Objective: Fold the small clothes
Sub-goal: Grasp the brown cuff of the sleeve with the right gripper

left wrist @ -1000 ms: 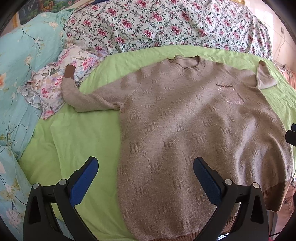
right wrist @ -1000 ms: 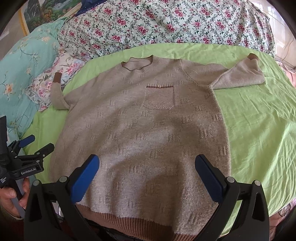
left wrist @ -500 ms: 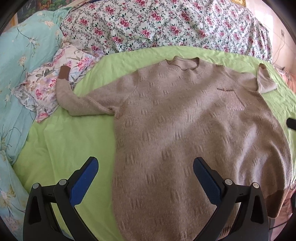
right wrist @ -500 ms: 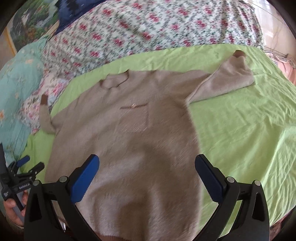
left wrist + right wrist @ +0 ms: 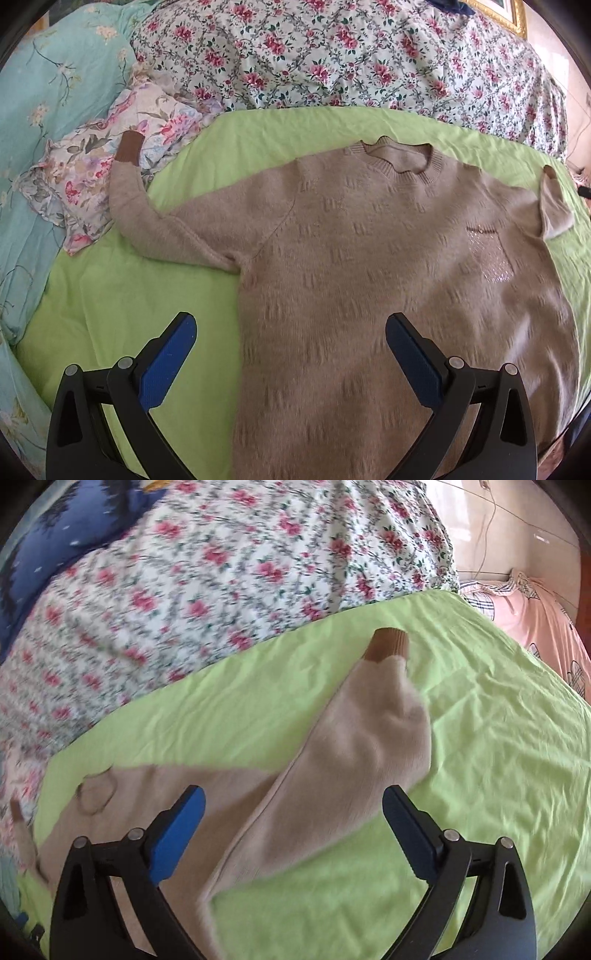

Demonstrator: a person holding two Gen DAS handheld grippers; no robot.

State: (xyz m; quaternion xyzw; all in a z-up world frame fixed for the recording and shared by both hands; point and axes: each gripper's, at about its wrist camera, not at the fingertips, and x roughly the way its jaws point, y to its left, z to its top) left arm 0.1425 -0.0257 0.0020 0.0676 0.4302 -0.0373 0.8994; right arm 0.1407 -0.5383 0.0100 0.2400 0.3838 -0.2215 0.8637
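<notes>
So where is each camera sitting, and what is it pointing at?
Left wrist: on the left gripper, looking down along its open blue fingers at the sweater and its left sleeve.
Right wrist: on the right gripper, jaws closing with nothing between them, above the right sleeve.
Shared: both see the sweater, green sheet and floral quilt.

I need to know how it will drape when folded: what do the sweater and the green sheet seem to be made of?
Sweater: looks like a soft, fuzzy knit, wool or acrylic, matte; raised stitch pattern, ribbed collar and darker ribbed cuff. Sheet: thin, smooth woven cloth, probably cotton or a blend; fine creases, slight sheen.
</notes>
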